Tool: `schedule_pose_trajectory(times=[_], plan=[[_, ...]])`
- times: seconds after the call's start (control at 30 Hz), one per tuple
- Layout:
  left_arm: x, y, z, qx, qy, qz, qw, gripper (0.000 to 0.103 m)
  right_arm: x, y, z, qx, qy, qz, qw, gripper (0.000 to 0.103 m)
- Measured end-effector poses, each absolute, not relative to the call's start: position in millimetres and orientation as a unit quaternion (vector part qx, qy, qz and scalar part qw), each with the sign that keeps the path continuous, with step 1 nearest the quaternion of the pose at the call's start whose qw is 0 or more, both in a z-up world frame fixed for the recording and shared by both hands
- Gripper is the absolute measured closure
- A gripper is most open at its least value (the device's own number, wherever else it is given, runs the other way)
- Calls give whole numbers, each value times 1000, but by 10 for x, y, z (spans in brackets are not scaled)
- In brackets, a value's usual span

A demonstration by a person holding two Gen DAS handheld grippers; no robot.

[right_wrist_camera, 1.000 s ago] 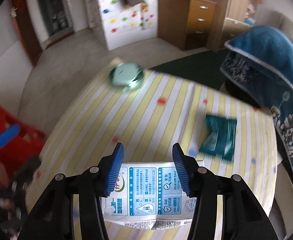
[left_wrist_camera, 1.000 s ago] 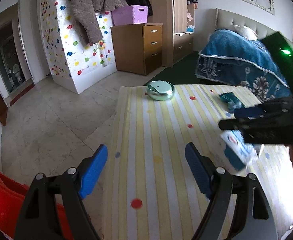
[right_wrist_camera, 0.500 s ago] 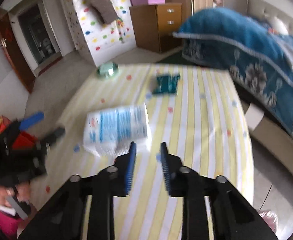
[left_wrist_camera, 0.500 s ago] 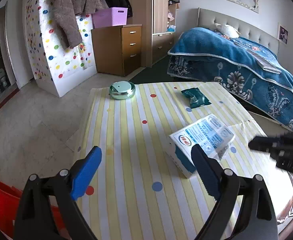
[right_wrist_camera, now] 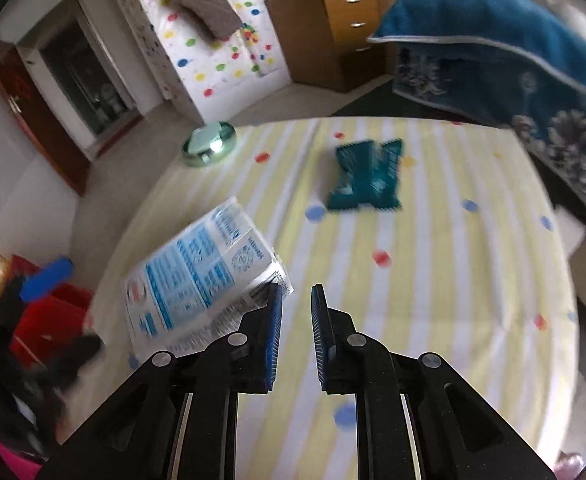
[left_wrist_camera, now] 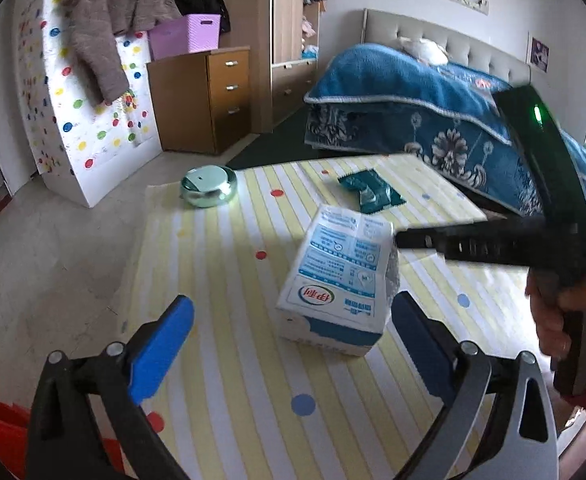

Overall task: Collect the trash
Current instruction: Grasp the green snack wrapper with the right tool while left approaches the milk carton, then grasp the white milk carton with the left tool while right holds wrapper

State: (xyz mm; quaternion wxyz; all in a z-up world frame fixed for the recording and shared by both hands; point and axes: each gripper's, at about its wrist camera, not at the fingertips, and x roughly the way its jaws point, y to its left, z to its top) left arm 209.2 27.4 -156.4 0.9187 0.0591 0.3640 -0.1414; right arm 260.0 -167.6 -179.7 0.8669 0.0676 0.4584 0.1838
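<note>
progress: early, nothing visibly binned | milk carton (left_wrist_camera: 335, 280) lies mid-table, teal wrapper (left_wrist_camera: 371, 192) beyond it, both uncollected | left gripper (left_wrist_camera: 289, 344) spread wide before carton | right gripper (right_wrist_camera: 296, 336) narrowly parted, empty, beside carton | red bin (right_wrist_camera: 49, 320) left of carton

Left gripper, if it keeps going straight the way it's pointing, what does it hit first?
Most likely the white and blue milk carton, lying on the striped tablecloth just ahead of the open left gripper, slightly right of centre. Depth is hard to judge through the fisheye.
</note>
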Motion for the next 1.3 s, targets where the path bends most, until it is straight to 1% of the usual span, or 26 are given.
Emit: schedule_pose_trajectory(times=[0.1, 0.13, 0.17, 0.2, 0.23, 0.27, 0.37, 0.5, 0.57, 0.6, 0.7, 0.77, 0.8, 0.83, 0.87, 0.93, 1.0, 1.23, 1.3], plan=[[2162, 183, -1637, 71, 372, -143, 914, 7, 2633, -1746, -1722, 64, 447, 164, 877, 85], [2180, 143, -1651, 73, 374, -149, 913, 7, 2626, -1814, -1690, 59, 440, 147, 884, 82], [2188, 117, -1654, 75, 374, -154, 911, 7, 2620, -1850, -1668, 55, 434, 135, 889, 70], [2201, 65, -1663, 80, 374, -160, 910, 7, 2606, -1895, -1646, 51, 426, 124, 895, 52], [2212, 22, -1672, 85, 374, -163, 909, 7, 2603, -1949, -1639, 46, 421, 114, 899, 45], [2234, -48, -1691, 97, 374, -165, 908, 7, 2628, -1961, -1655, 43, 422, 109, 899, 39], [2279, -181, -1752, 127, 375, -157, 905, 7, 2819, -2022, -1700, 41, 424, 100, 899, 38], [2347, -239, -1807, 144, 377, -151, 902, 8, 3065, -1902, -1790, 25, 421, 102, 901, 39], [2365, -215, -1801, 136, 379, -155, 902, 18, 3131, -1899, -1869, 23, 427, 101, 898, 40], [2374, -195, -1796, 131, 379, -155, 903, 20, 3218, -1919, -1875, 24, 430, 101, 897, 40], [2374, -160, -1783, 119, 378, -163, 903, 21, 3388, -1847, -1849, 35, 444, 98, 890, 44], [2362, -104, -1762, 99, 380, -163, 905, 21, 3351, -1885, -1840, 49, 442, 101, 890, 46], [2365, -90, -1752, 89, 380, -162, 906, 21, 3340, -1889, -1850, 53, 442, 104, 889, 52], [2355, -67, -1737, 79, 381, -161, 907, 21, 3267, -1911, -1837, 62, 445, 119, 886, 56], [2338, -44, -1714, 70, 381, -158, 908, 21, 3228, -1916, -1832, 59, 443, 119, 887, 67], [2287, -13, -1655, 60, 378, -149, 912, 21, 3098, -1951, -1776, 51, 434, 121, 891, 78], [2192, 20, -1565, 48, 372, -143, 916, 21, 2913, -1963, -1686, 49, 423, 129, 895, 85], [1613, 52, -1257, 28, 345, -132, 929, 21, 1954, -2153, -1302, 49, 391, 126, 910, 86], [1418, 62, -1195, 28, 339, -129, 931, 21, 1854, -2123, -1276, 51, 388, 125, 912, 86]])
